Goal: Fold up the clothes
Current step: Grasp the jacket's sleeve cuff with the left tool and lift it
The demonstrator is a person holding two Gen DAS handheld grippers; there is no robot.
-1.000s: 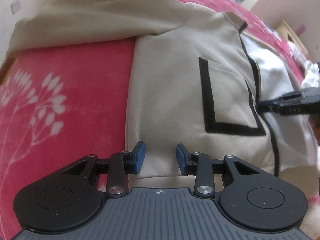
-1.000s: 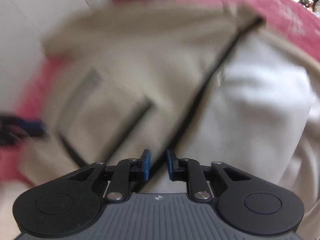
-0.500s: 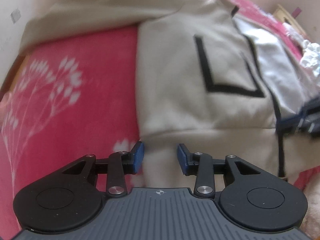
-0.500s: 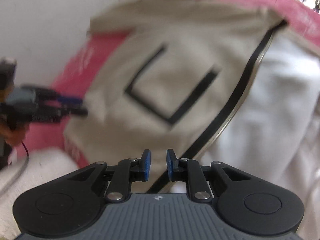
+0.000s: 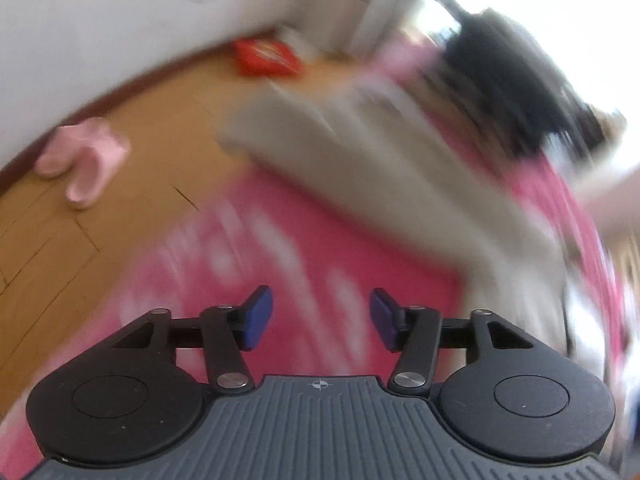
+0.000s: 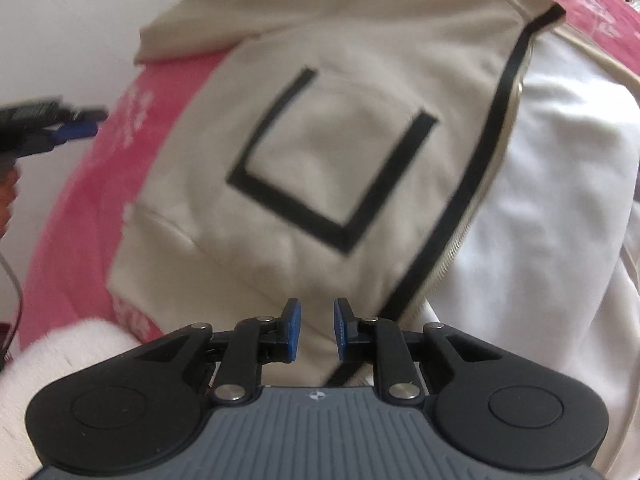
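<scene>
Slippers (image 5: pixel 82 160) left view, pocket (image 6: pixel 332 160) right

Beige jacket (image 6: pixel 340 128), unfolded
Lies flat on pink bedding; black-outlined pocket faces up, black zipper trim alongside, white lining exposed.

My left gripper (image 5: pixel 321 317) has matte black linkage arms, silver pivot screws, blue pads (image 5: pixel 256 316) and a ribbed grey base with a small crosshair mark. My right gripper (image 6: pixel 316 330) looks identical, round black side discs included.
</scene>
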